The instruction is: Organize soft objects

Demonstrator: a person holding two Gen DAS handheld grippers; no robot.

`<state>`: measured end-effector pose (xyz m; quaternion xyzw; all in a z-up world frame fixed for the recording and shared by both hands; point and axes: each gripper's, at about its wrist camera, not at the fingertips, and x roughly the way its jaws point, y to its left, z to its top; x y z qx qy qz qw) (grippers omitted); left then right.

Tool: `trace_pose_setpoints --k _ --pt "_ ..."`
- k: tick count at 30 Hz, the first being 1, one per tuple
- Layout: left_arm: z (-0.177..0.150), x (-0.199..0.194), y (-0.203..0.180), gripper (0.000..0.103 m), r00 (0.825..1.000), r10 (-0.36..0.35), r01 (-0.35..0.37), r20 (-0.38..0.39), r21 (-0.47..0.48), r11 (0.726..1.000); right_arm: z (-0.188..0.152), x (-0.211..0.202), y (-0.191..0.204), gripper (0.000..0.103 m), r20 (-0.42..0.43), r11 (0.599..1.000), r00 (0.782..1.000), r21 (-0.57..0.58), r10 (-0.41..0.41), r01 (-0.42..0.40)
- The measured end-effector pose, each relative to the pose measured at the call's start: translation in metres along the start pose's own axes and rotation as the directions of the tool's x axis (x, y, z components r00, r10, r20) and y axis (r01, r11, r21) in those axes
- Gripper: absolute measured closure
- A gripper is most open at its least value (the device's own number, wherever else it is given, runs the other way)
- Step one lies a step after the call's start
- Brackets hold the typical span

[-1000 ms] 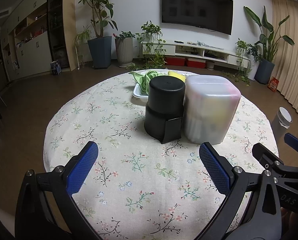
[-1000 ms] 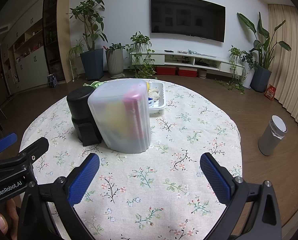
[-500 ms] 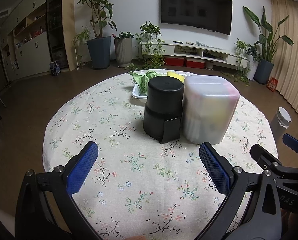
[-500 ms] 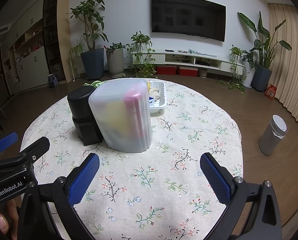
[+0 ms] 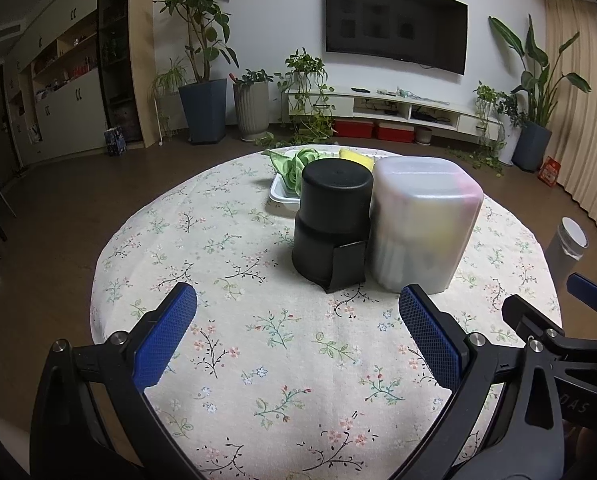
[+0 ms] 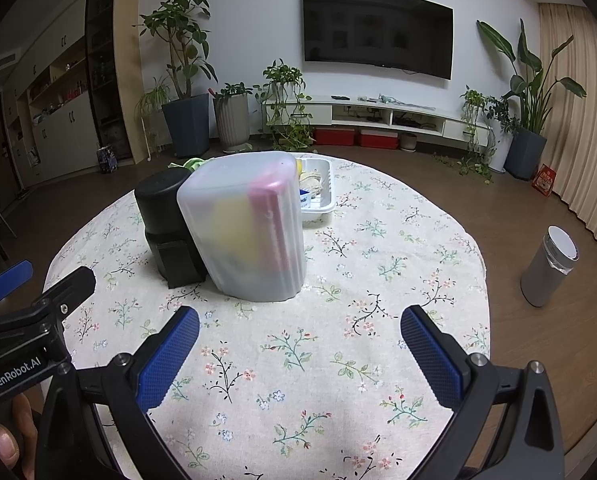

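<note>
Both the left hand-held gripper (image 5: 296, 330) and right hand-held gripper (image 6: 298, 340) are spread apart, holding nothing. The cloudy plastic box (image 6: 244, 226) blurs its yellow and pink things and hides part of the white basket (image 6: 318, 188).

Soft, even room light falls from overhead, bright on the white wall (image 5: 282, 40) and dimmer toward the dark shelving at the left. The black canister (image 5: 332, 224) and frosted box (image 5: 422, 224) cast only faint shadows on the table (image 5: 258, 340). Both views bow strongly at the edges, with black corners. The TV (image 6: 378, 32) shows weak reflections. Focus is fairly sharp throughout.
</note>
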<state>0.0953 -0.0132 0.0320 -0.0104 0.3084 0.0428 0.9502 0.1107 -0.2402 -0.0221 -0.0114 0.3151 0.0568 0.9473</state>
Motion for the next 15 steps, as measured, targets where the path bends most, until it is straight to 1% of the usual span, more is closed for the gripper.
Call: trace_pose_setpoints --k 15 --pt "-0.0008 0.0023 0.0048 0.0 1.0 0.004 -0.004 -0.004 -0.015 1.0 0.0008 -0.0003 -0.0005 0.0 -0.002 1.0 1.0 0.001 0.001 -0.001"
